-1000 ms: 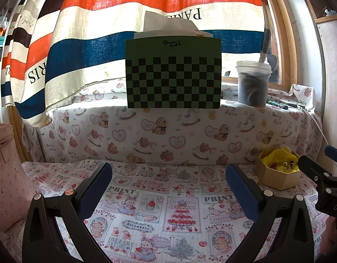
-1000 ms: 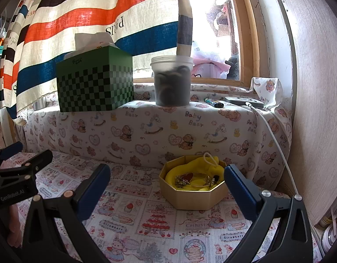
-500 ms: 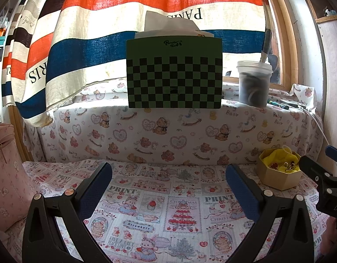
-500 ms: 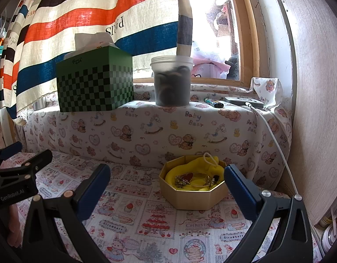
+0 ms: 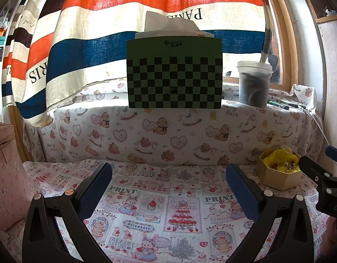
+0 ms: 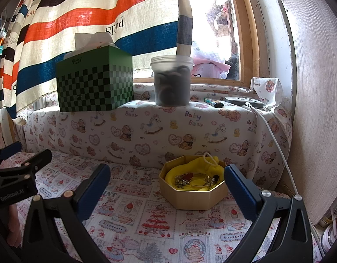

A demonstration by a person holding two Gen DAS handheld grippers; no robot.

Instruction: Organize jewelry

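Observation:
A tan octagonal box (image 6: 191,196) lined with yellow cloth holds several pieces of jewelry (image 6: 195,178), among them a red heart and gold bangles. It sits on the printed cloth just ahead of my right gripper (image 6: 167,178), which is open and empty, low over the cloth. In the left wrist view the box (image 5: 278,178) is at the far right. My left gripper (image 5: 168,179) is open and empty over bare cloth, well left of the box. The right gripper's side shows at the right edge of the left wrist view (image 5: 321,175).
A raised ledge behind carries a green checkered tissue box (image 6: 95,83), a plastic tub (image 6: 171,81), a lighter (image 6: 213,103) and a charger with a white cable (image 6: 273,135). A wooden panel (image 6: 317,109) stands to the right. A pink bag (image 5: 6,171) is at left.
Almost nothing. The left wrist view has shifted very slightly; both grippers stay open and in place.

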